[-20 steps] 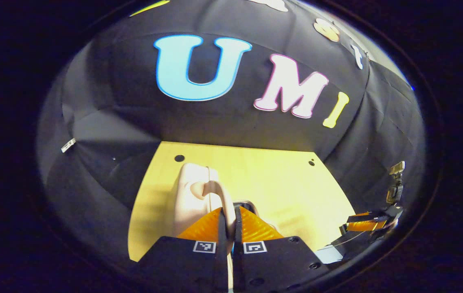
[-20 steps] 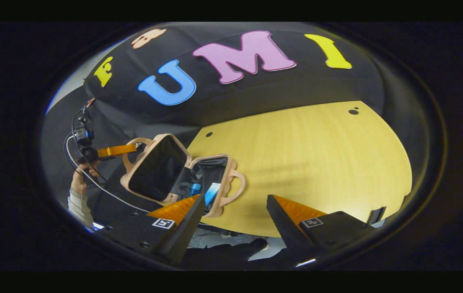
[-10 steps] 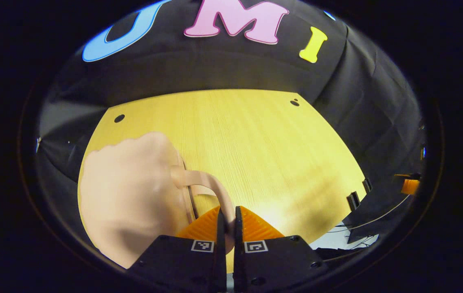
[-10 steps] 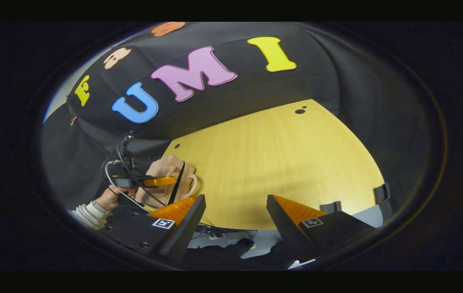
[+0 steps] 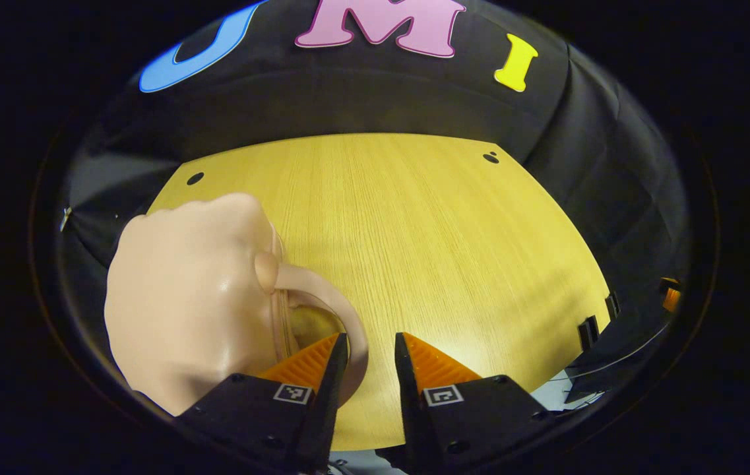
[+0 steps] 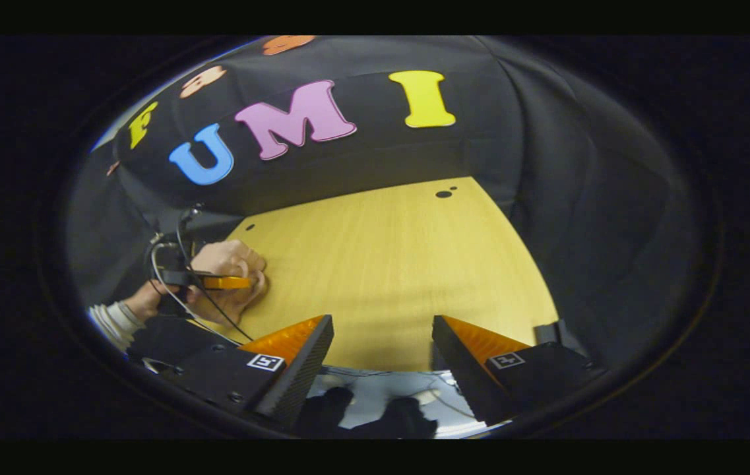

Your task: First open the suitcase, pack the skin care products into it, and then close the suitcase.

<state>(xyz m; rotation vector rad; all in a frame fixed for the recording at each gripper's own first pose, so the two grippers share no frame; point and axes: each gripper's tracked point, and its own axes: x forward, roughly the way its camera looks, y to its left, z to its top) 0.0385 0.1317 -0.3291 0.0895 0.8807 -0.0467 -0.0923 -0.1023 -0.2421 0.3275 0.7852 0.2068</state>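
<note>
One closed suitcase [image 5: 190, 297], two parted grippers: left gripper [image 5: 369, 359], right gripper [image 6: 381, 343].

My table [image 5: 427, 237] is light yellow wood with fine grain running away from me. Small dark round holes sit near its far corners: one far left [image 5: 195, 178], one far right [image 5: 491, 158]. Black clips [image 5: 588, 330] grip its right edge. Black cloth wall [image 5: 599, 165] hangs behind and wraps round the right side, creased. In the right gripper view I see the same tabletop [image 6: 401, 264], a far hole [image 6: 444, 194], and pale floor [image 6: 381, 396] below the near edge with dark cables [image 6: 342, 373] trailing over it.
</note>
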